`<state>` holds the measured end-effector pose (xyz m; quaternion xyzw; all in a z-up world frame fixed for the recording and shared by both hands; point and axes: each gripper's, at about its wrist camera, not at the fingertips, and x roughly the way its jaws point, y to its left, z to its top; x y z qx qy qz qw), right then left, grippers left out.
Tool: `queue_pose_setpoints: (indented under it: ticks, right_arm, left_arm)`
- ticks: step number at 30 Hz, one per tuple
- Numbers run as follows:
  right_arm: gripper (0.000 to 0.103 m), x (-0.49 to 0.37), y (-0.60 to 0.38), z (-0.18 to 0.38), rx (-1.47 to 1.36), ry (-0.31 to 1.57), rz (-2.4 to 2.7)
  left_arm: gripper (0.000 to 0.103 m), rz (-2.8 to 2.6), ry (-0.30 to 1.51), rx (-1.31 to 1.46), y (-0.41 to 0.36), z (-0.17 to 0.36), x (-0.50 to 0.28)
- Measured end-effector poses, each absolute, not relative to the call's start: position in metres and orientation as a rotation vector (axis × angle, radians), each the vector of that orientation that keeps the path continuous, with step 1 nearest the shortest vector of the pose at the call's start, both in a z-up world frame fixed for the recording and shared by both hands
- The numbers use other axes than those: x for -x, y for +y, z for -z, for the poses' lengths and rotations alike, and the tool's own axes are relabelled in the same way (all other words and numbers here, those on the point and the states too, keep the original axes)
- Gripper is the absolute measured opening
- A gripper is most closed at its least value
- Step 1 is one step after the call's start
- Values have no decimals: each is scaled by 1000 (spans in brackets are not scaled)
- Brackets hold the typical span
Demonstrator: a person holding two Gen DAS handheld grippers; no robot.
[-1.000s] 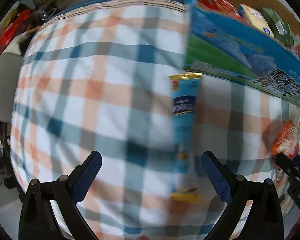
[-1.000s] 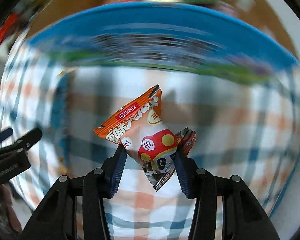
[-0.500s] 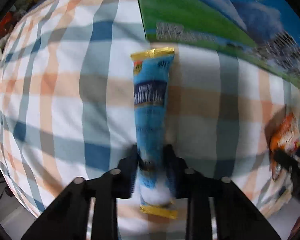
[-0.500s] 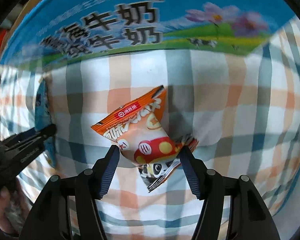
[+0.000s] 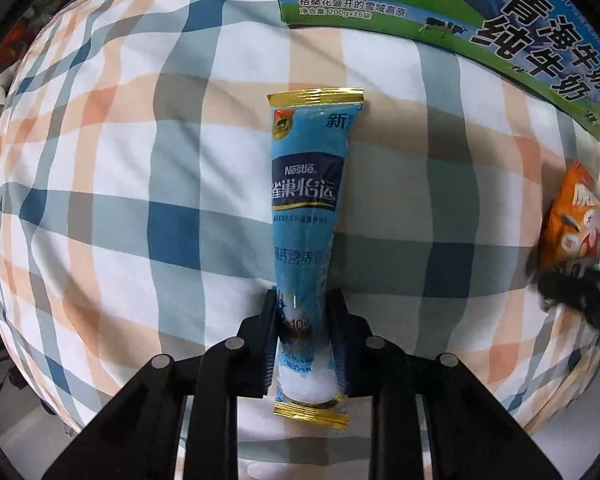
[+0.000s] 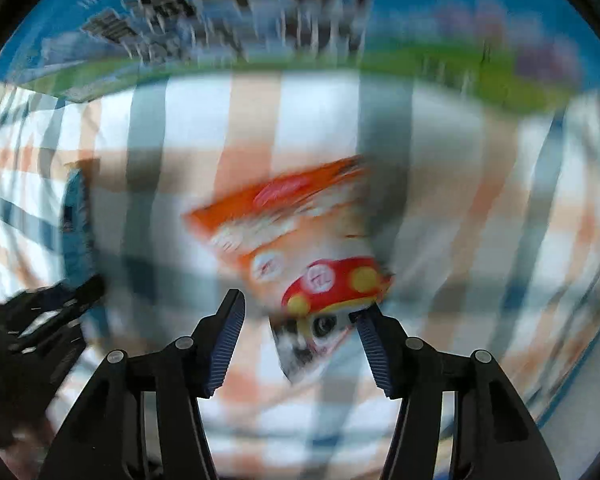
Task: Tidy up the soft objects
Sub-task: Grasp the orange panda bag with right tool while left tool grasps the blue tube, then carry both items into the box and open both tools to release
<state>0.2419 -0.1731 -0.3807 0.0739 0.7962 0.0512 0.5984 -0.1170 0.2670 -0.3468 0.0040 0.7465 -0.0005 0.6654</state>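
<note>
My left gripper (image 5: 303, 300) is shut on a long blue Nestle sachet (image 5: 306, 208) with gold ends, gripping it near its lower end; the sachet points away over the checked cloth. My right gripper (image 6: 298, 312) is open, its jaws wide apart; an orange snack packet (image 6: 296, 236) with a red mushroom picture lies between and beyond the fingertips, touching the right finger. That view is blurred. The orange packet (image 5: 572, 220) and the right gripper also show at the right edge of the left wrist view. The sachet (image 6: 74, 224) shows at the left of the right wrist view.
A blue and green milk carton box (image 5: 480, 12) stands at the far side of the checked cloth (image 5: 140, 184); it also fills the top of the right wrist view (image 6: 300, 20). The cloth's edge drops off at the left and bottom right.
My left gripper closed on the blue sachet and now holds it. My right gripper opened wider around the orange packet, which is no longer clamped, and the right view blurred with motion.
</note>
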Motion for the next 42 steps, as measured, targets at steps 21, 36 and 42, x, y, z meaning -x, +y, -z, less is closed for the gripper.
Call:
queue_pose_setpoints:
  ticks: [21, 36, 42]
  right_arm:
    - [48, -265, -188, 383, -115, 1746, -50]
    - [37, -221, -168, 284, -124, 1598, -111]
    - [37, -219, -188, 220, -171, 1507, -132]
  left_arm:
    - [17, -12, 1669, 6, 264, 337, 107]
    - [16, 138, 1537, 23, 235, 252, 146]
    - [16, 212, 1464, 124, 227, 189, 134]
